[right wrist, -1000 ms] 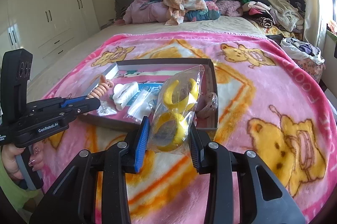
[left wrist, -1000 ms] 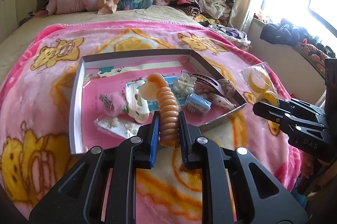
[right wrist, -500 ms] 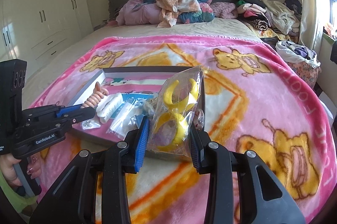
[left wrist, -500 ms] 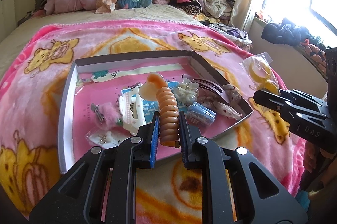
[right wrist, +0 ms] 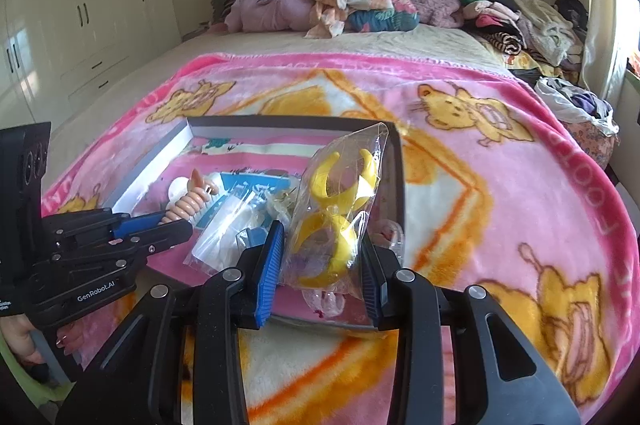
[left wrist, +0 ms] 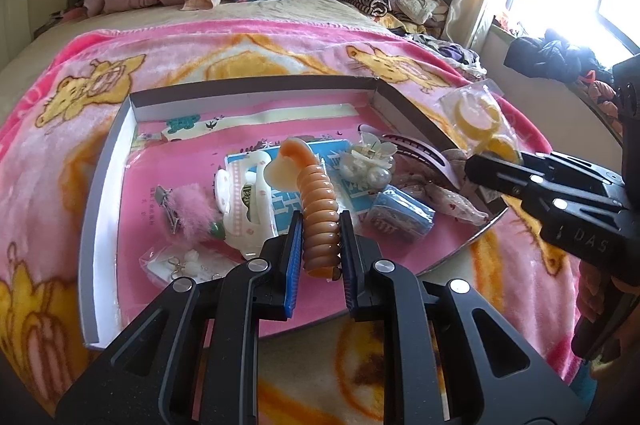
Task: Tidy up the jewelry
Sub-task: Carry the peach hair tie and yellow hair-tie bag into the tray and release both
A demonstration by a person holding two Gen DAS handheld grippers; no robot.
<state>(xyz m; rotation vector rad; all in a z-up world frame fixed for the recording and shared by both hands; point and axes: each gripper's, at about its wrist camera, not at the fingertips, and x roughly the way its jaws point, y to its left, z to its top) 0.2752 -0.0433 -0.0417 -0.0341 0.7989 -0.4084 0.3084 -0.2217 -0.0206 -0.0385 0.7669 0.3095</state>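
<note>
Fingers on both sides grip cargo over the tray (left wrist: 100, 185): left gripper (left wrist: 319, 245) pinches the ribbed orange clip (left wrist: 318, 217), right gripper (right wrist: 322, 257) clamps the bagged yellow clips (right wrist: 340, 217), so next comes lowering and releasing each inside.

Shallow grey-walled tray (left wrist: 105, 161), pink-lined, lay on pink bear-print blanket. Inside: fluffy pink hair clip (left wrist: 188, 207) toward left wall, white claw clip (left wrist: 244, 201) mid-tray, pearl flower clip (left wrist: 370, 161) and blue clip (left wrist: 402, 215) toward right wall. Orange ribbed hair clip (left wrist: 318, 215) upright above near edge. Clear bag of yellow clips (right wrist: 340, 213) upright over near right corner.
</note>
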